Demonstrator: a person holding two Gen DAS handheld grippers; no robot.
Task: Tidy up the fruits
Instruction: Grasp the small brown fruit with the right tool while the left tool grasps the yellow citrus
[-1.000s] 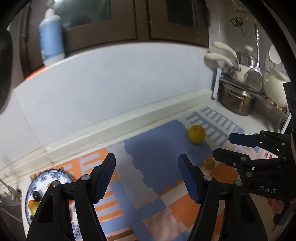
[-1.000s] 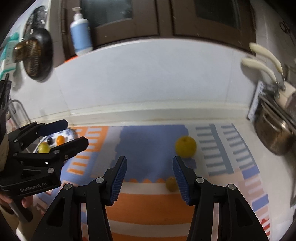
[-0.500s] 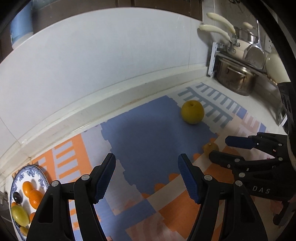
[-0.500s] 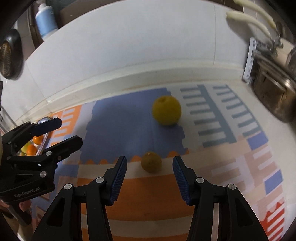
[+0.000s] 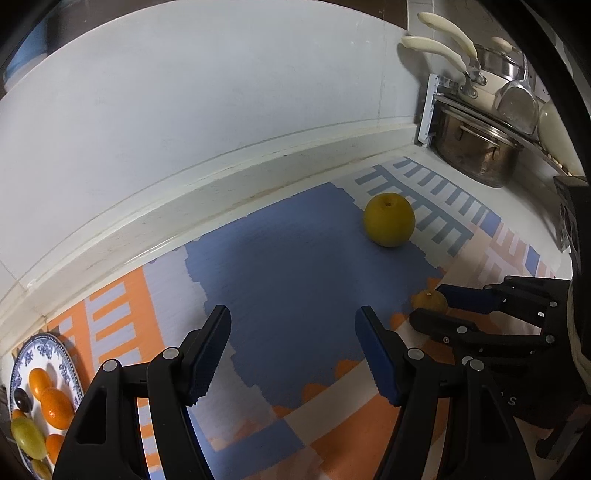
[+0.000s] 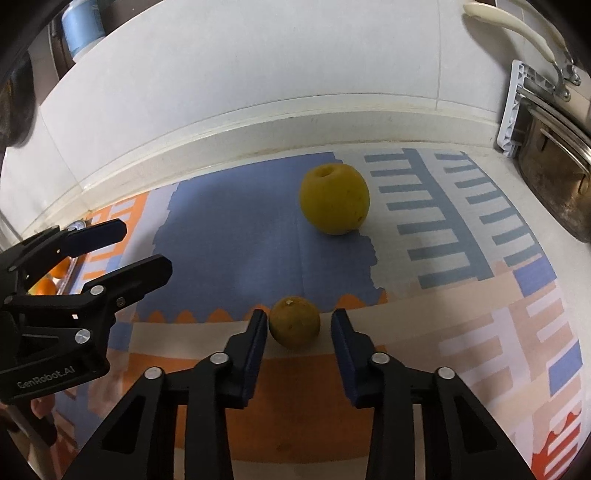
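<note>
A small orange fruit (image 6: 294, 322) lies on the patterned mat (image 6: 236, 258), between the fingertips of my right gripper (image 6: 298, 325). Its jaws are closing; the left pad is at the fruit's skin, and a gap still shows on the right side. A large yellow fruit (image 6: 334, 199) rests farther back on the blue patch. In the left wrist view the same small fruit (image 5: 428, 300) sits at the right gripper's tips and the yellow fruit (image 5: 388, 219) beyond. My left gripper (image 5: 293, 332) hangs open over the mat with nothing between its fingers. A blue-and-white plate (image 5: 66, 354) at the far left holds several fruits (image 5: 55, 406).
A steel pot (image 5: 476, 155) and cream-handled utensils (image 5: 436, 48) stand at the back right corner. A raised white ledge (image 5: 221, 166) and the wall bound the counter behind the mat. A blue bottle (image 6: 79, 26) stands up on the sill.
Both grippers have sunk toward the mat. The right one has come down over the small orange fruit and its jaws have narrowed around it. The left jaws kept their width.
</note>
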